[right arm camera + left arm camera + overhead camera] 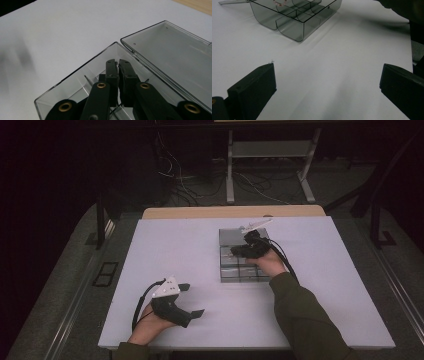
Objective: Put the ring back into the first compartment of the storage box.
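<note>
A clear grey compartment box stands on the white table, right of the middle, with its lid folded open on the far side. My right gripper hovers over the box, pointing left. In the right gripper view its jaws are pressed together above a compartment near the box wall, beside the lid; I see nothing clearly between them. My left gripper rests at the front left, open, with bare table between its jaws. A small pink item lies in the box.
A wooden strip runs along the table's far edge. Beyond it stand a metal frame and loose cables on the dark floor. The right forearm in a green sleeve crosses the front right of the table.
</note>
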The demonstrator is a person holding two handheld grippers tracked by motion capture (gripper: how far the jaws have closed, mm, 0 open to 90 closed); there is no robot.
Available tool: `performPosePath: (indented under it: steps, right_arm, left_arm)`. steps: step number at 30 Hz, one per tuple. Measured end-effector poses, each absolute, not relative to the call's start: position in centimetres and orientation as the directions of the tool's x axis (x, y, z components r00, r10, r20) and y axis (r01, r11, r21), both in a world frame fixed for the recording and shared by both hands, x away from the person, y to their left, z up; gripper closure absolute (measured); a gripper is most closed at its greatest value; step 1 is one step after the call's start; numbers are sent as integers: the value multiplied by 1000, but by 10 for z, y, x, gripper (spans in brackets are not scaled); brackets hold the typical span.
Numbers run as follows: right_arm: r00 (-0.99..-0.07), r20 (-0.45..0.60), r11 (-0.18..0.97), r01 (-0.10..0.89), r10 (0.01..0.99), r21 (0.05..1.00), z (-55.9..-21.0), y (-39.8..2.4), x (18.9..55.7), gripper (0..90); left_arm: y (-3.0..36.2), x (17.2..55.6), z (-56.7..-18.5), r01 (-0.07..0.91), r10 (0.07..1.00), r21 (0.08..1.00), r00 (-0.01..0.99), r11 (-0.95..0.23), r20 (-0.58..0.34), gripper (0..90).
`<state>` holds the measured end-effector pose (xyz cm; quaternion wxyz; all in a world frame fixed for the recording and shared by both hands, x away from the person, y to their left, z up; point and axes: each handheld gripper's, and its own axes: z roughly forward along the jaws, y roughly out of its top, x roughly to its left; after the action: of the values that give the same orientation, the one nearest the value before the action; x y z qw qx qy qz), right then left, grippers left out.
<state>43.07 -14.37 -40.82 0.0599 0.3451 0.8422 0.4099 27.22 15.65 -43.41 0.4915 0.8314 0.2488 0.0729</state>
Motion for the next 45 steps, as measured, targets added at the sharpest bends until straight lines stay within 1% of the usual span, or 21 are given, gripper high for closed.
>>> performPosePath:
  steps: [9,26,29,39,42,43,45]
  right_arm:
    - [-743,193,439,561,640,702,-417,-137,438,858]
    - [-762,168,518,567,625,641,-425,-123,441,850]
    - [-759,172,516,572,628,637,-425,-123,441,815]
    - [-750,179,491,574,637,655,-421,-127,441,769]
    - [-745,195,469,577,639,668,-417,-130,441,737]
    - [-742,202,456,577,639,678,-415,-133,440,712]
    - [-741,209,446,577,638,684,-413,-134,440,698]
  left_arm:
    - [157,272,-434,340,484,855,867,-392,-123,0]
    - [157,272,-434,339,480,853,868,-397,-122,0]
    - [157,272,-434,339,480,853,869,-397,-122,0]
    - [157,272,-434,339,480,852,869,-398,-121,0]
    - [157,272,-434,341,481,852,868,-398,-122,0]
    - [157,272,-434,340,482,852,868,-398,-121,0]
    - [157,272,-434,340,482,853,868,-397,-121,0]
